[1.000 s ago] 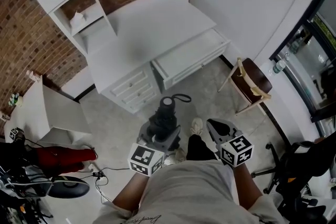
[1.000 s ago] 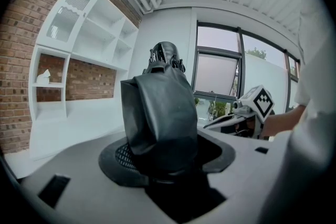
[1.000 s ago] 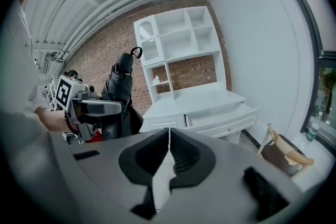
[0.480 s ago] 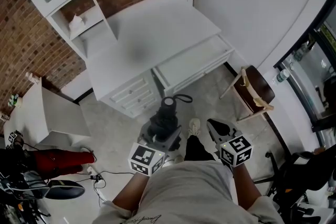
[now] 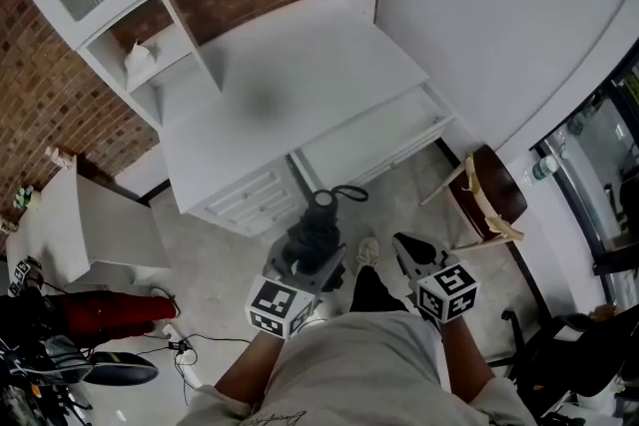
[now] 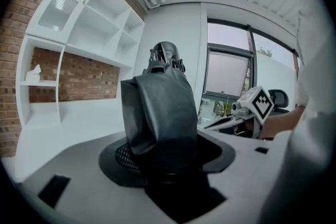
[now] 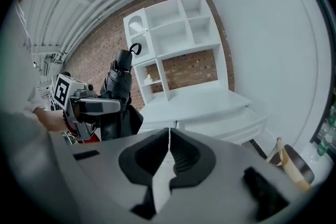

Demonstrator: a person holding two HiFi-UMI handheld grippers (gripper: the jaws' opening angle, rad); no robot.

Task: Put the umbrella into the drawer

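– Left gripper (image 6: pixel 163 157), what did it hold?
– It was clamped on the one folded black umbrella (image 6: pixel 157 107), which stood nearly upright between its jaws, with the strap loop on top.
– And the right gripper (image 7: pixel 168 152)?
– Of the two grippers, this one had its jaws pressed together, with nothing between them.
– Where was the umbrella?
– In the air before the person, apart from the white desk (image 5: pixel 290 85). One drawer (image 5: pixel 374 140) stood pulled out under the desktop. One wooden chair (image 5: pixel 487 195) was beside it.
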